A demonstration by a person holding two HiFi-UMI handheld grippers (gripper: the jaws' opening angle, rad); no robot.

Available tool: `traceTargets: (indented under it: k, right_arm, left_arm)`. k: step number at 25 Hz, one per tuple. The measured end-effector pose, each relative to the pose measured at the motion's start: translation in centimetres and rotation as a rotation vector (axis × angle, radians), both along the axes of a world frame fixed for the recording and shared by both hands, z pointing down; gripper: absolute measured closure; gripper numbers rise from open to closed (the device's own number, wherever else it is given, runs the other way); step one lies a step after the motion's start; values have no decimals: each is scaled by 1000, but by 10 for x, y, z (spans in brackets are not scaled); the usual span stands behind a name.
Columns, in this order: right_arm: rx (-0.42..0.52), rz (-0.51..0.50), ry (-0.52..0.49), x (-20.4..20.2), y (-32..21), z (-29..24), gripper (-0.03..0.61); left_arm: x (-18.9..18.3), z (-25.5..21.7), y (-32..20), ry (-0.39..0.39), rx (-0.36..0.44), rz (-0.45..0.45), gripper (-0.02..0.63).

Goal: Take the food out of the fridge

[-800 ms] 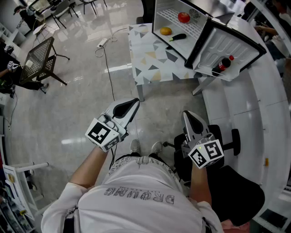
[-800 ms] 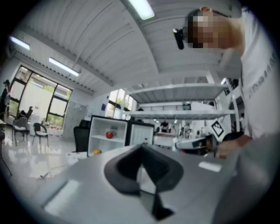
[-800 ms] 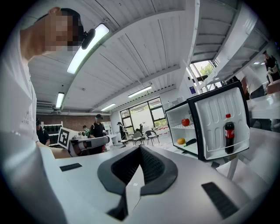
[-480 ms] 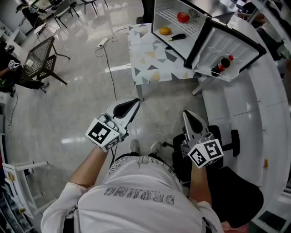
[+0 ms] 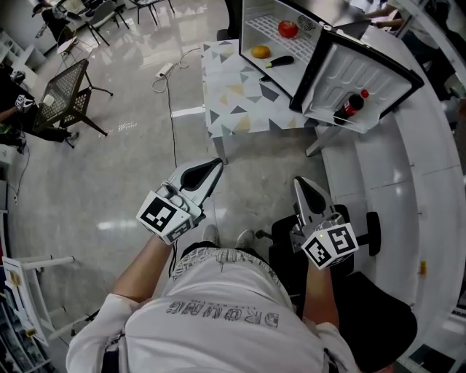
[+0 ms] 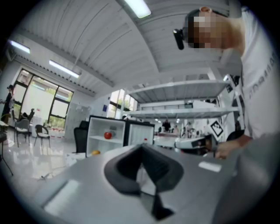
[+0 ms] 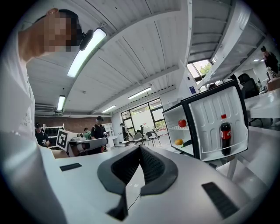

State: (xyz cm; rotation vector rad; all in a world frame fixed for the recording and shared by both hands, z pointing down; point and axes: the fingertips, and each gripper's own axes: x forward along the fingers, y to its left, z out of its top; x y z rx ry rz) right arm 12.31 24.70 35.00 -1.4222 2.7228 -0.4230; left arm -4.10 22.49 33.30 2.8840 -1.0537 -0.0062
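A small white fridge (image 5: 266,22) stands on a triangle-patterned table (image 5: 240,95) at the top of the head view, its door (image 5: 357,73) swung open. Inside it lie a red fruit (image 5: 288,28), an orange fruit (image 5: 260,52) and a dark long vegetable (image 5: 280,62). A cola bottle (image 5: 348,107) sits in the door shelf. My left gripper (image 5: 212,167) and right gripper (image 5: 300,183) are held level over the floor, well short of the table, both shut with nothing between the jaws. The right gripper view shows the red fruit (image 7: 182,123) and the bottle (image 7: 225,133) ahead.
A black office chair (image 5: 364,291) stands under my right hand. A white curved counter (image 5: 437,182) runs down the right side. A cable and power strip (image 5: 166,68) lie on the floor left of the table, with a black mesh chair (image 5: 62,91) further left.
The fridge and table have drifted slightly up and left in the head view. Both grippers keep the same pose, and their jaws have not moved.
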Motion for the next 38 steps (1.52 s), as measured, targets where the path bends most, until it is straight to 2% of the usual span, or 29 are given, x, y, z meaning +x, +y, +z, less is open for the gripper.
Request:
traceTargets:
  k: [10,25,32,38]
  right_arm:
    - [-7,-17,-12,18,0,6,580]
    - [-23,0,-10,33,-13,12,580]
    - [-37,18,-8,26,-33,19,580]
    - [-49,38,-1,9,-76,25,580]
  left_arm:
    - [17,2,4,-7,8,-24,607]
    - [30,9,-9,-4,-6,-13,607]
    - [18,21,-37,-4,-24,-7,607]
    - [2,33,-85,0,-40,9,607]
